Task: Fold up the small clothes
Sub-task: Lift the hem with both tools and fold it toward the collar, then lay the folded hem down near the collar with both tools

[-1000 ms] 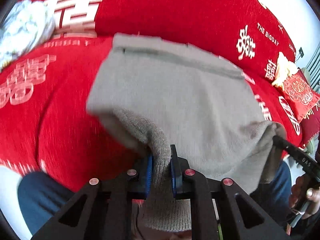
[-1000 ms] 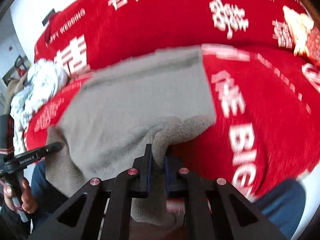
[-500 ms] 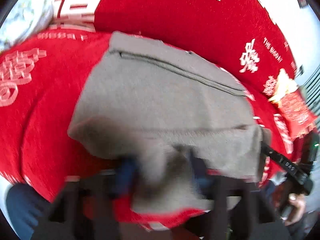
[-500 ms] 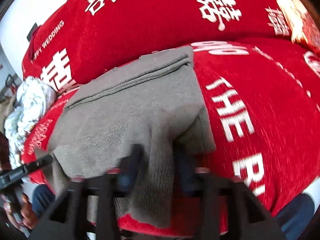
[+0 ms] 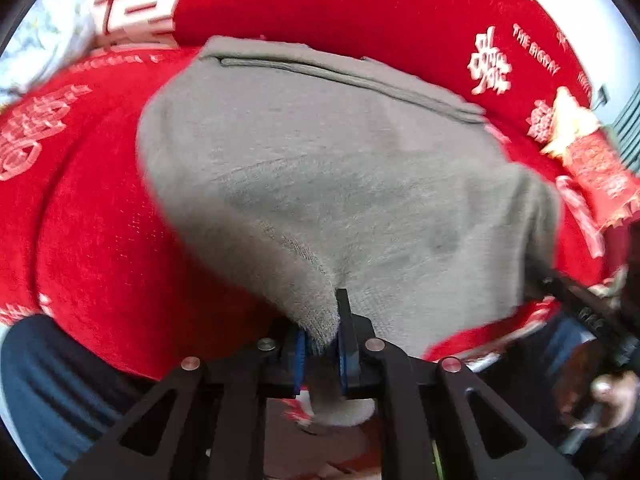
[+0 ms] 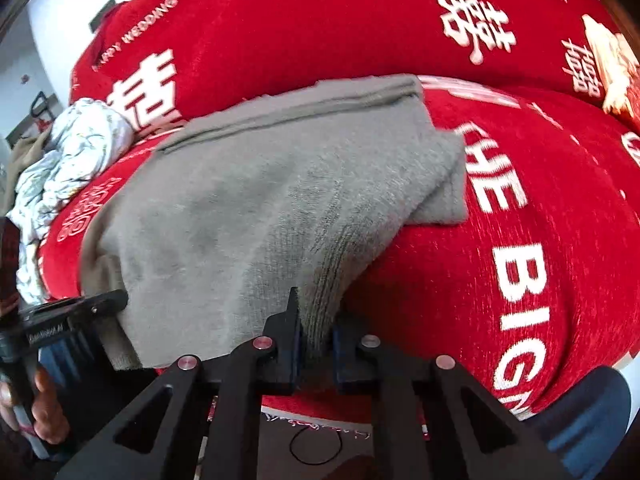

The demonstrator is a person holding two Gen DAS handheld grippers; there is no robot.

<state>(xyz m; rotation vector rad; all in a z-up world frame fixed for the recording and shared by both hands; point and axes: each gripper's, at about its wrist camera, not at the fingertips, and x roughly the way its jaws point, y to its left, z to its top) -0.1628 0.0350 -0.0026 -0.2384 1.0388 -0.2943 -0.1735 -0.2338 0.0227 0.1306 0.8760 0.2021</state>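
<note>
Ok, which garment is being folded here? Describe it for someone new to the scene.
Find the red sofa cover with white lettering. The grey knit garment lies mid-seat, both near corners pinched in a claw. Unlike the crumpled white floral cloth at the sofa's end, it is plain and flat.

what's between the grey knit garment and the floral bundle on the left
Only bare red cover: in the right wrist view it separates the grey knit garment from the floral bundle.

Red printed sofa cover (image 6: 520,208) under grey knit garment (image 6: 256,208)
</note>
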